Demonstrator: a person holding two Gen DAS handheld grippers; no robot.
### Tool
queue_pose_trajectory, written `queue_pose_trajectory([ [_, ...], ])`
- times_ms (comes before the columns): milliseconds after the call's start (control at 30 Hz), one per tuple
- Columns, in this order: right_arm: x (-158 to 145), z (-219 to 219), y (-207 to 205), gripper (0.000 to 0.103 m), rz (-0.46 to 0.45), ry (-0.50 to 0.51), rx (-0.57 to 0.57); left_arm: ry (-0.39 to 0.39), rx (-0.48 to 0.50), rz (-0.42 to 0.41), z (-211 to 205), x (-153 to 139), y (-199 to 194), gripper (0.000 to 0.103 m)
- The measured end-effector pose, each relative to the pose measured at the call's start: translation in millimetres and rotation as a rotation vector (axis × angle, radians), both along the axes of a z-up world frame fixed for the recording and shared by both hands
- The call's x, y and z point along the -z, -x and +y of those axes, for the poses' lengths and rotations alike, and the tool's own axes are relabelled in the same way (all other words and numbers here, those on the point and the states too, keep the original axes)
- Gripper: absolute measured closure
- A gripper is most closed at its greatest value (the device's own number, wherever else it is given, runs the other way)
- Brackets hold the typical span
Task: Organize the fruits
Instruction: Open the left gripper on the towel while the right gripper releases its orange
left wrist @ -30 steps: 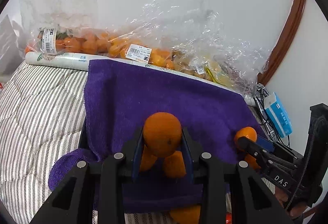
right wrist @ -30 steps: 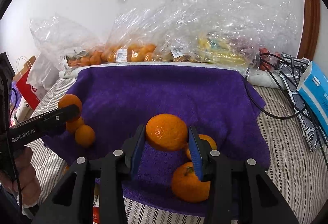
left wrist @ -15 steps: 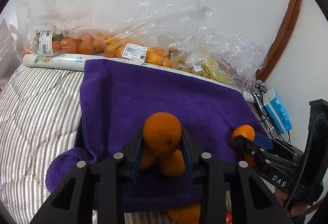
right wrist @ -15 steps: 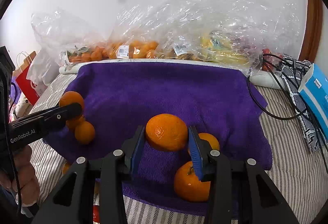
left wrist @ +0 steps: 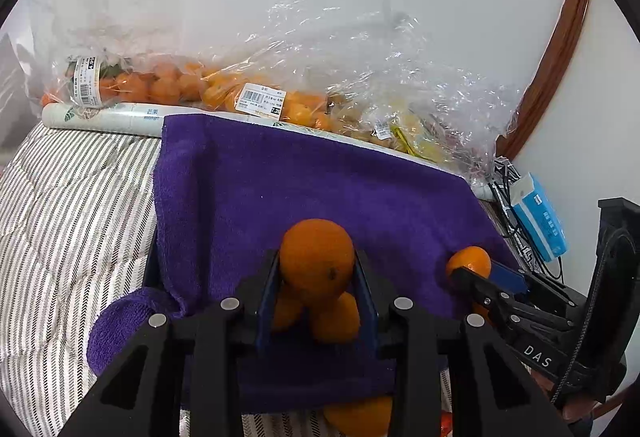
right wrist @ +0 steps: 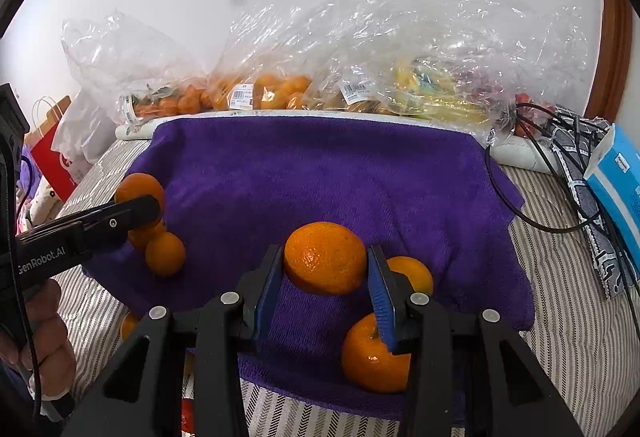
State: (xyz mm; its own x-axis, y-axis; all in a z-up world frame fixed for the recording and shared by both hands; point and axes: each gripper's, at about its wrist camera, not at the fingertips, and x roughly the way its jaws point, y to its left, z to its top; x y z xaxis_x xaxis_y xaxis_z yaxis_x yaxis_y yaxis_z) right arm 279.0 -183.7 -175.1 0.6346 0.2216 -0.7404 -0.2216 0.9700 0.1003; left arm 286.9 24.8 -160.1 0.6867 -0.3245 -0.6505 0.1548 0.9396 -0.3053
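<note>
Left gripper (left wrist: pixel 316 289) clamped on one orange (left wrist: pixel 317 260), raised above two loose oranges (left wrist: pixel 335 318) on the purple towel (left wrist: pixel 304 189); right gripper (right wrist: pixel 325 289) grasping a second orange (right wrist: pixel 325 257) over the towel's near edge; bagged fruit (right wrist: pixel 272 93) lies behind, against the wall

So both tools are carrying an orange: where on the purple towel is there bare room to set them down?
The purple towel is bare across its middle and back, up to the fruit bags. Crowded: its near left edge by two loose oranges, and its near right by two more.
</note>
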Motion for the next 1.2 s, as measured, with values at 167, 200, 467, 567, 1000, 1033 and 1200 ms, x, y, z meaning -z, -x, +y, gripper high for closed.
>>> queue_pose_trajectory([
  [167, 1, 1, 0, 0.061, 0.003, 0.002, -0.003, -0.001, -0.002, -0.010, -1, -2, 2, 0.066],
  [200, 1, 1, 0, 0.061, 0.003, 0.002, -0.002, 0.000, -0.004, -0.011, 0, -3, 2, 0.066],
  [467, -1, -2, 2, 0.061, -0.002, -0.016, 0.006, 0.013, -0.006, -0.018, 1, -6, 4, 0.063],
  [567, -3, -3, 3, 0.060, -0.007, -0.025, 0.002, 0.014, -0.004, -0.018, 1, -6, 4, 0.062],
  [1000, -19, -4, 13, 0.043, -0.084, -0.042, -0.002, 0.010, -0.001, -0.040, -1, -11, 9, 0.060],
  [1033, -21, -5, 14, 0.043, -0.090, -0.041, 0.003, 0.006, -0.004, -0.045, -2, -12, 10, 0.060],
  [1200, -28, -6, 17, 0.043, -0.099, -0.050, 0.012, -0.015, -0.010, -0.069, -4, -18, 16, 0.060],
])
